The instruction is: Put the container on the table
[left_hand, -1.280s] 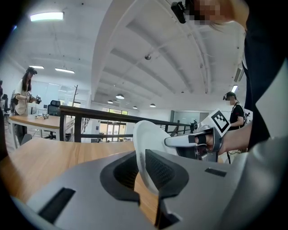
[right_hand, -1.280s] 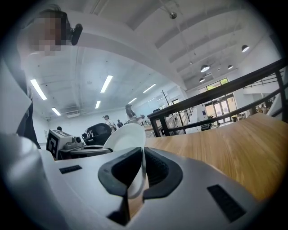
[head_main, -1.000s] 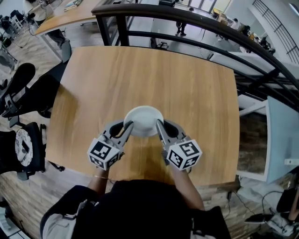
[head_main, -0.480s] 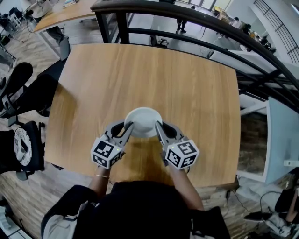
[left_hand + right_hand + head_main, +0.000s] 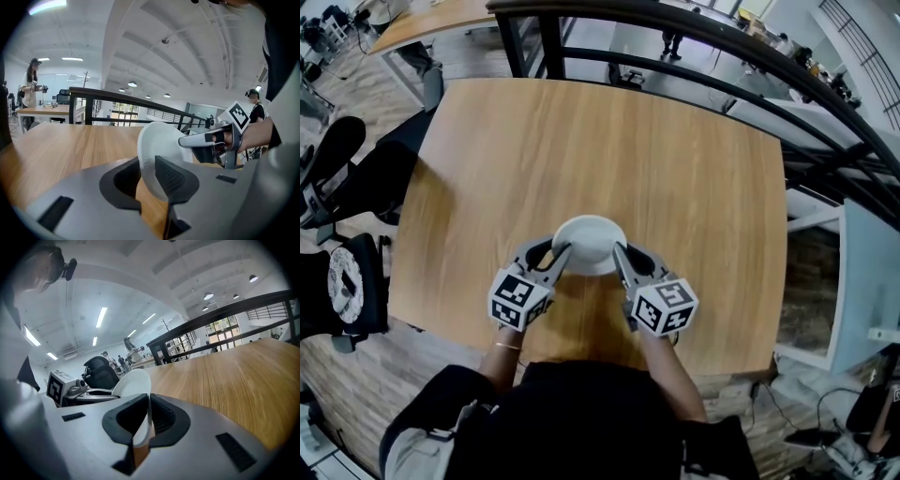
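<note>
black railing (image 5: 551, 47) far side | office chair (image 5: 337, 150) left | wooden desk (image 5: 431, 23) top-left

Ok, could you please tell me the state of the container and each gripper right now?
White container: empty, upright, over the table; contact unclear.
Left gripper: jaws have just been opening, container's rim between them.
Right gripper: shut on the container's rim.

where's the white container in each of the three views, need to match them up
Head view: white container just below centre.
Left gripper view: white container at centre, standing tilted on edge.
Right gripper view: white container left of centre, low.
Shared landmark: black railing across the background in all three.
</note>
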`<state>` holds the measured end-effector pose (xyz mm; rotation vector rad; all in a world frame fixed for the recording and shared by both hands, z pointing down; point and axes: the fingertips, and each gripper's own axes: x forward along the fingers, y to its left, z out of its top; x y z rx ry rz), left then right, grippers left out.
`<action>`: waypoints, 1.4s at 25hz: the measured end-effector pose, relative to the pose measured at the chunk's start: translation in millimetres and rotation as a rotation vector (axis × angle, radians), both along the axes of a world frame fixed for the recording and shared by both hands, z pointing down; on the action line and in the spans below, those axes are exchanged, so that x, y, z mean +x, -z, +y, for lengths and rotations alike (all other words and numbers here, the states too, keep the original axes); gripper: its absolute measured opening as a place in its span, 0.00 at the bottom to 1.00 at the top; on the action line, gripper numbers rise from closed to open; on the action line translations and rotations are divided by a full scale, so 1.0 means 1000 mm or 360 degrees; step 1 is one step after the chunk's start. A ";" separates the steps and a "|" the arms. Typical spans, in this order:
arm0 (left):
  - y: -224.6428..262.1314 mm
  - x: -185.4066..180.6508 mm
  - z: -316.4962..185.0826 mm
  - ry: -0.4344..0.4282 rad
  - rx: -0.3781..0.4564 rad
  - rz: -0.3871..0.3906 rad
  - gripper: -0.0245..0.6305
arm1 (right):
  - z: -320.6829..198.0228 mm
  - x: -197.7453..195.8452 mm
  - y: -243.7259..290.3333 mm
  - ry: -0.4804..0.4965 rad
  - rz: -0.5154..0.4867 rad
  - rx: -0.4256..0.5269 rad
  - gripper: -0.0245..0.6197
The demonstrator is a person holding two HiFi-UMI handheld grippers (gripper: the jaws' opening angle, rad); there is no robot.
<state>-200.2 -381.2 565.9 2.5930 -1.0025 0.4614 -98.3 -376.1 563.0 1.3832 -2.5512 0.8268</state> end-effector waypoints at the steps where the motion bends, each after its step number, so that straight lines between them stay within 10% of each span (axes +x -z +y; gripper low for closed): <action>1: -0.002 -0.001 0.000 0.0002 -0.0005 -0.0021 0.17 | 0.000 0.000 -0.002 0.0004 -0.0001 -0.0008 0.08; 35: -0.060 0.003 -0.003 -0.0039 -0.0055 -0.0453 0.29 | -0.004 0.004 -0.052 0.0015 0.0085 -0.0208 0.08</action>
